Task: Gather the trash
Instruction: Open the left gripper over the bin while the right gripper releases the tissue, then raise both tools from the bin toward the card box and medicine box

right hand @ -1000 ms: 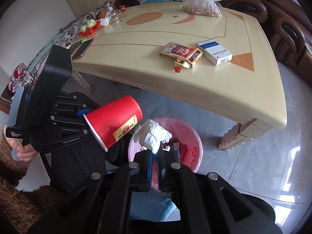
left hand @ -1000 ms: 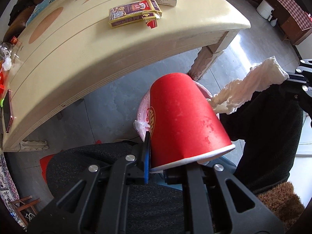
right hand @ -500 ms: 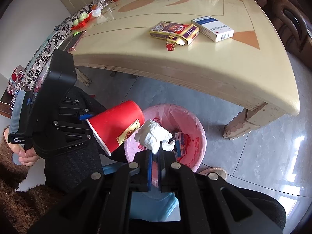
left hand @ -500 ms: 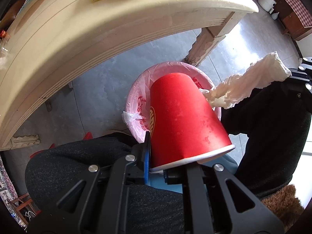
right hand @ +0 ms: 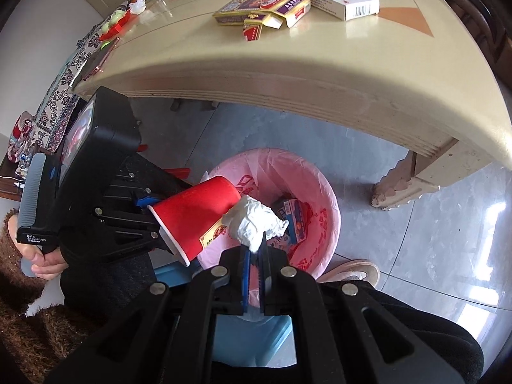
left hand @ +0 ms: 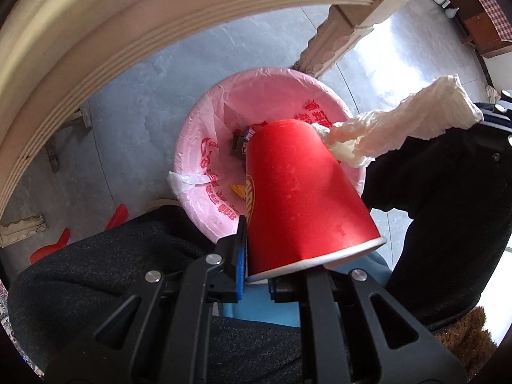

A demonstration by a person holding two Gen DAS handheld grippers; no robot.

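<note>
My left gripper (left hand: 256,256) is shut on the rim of a red paper cup (left hand: 297,198), held tilted, bottom forward, over a pink-lined trash bin (left hand: 204,147) on the floor. The cup (right hand: 195,214) and the left gripper's body (right hand: 105,192) also show in the right wrist view. My right gripper (right hand: 254,252) is shut on a crumpled white tissue (right hand: 256,220), held over the bin's (right hand: 329,211) near rim. The tissue (left hand: 406,124) touches the cup's bottom. Small boxes and wrappers lie inside the bin.
A cream coffee table (right hand: 288,64) overhangs the bin; its carved leg (right hand: 409,182) stands to the right. On it lie a purple card box (right hand: 262,8) and a white-blue box (right hand: 339,0). The person's dark-clothed knees (left hand: 96,272) flank the bin. Grey tile floor (right hand: 432,240).
Both grippers moved down and forward, from beside the table edge to over the bin. The cup and tissue stay gripped and now hang close above the bin's opening.
</note>
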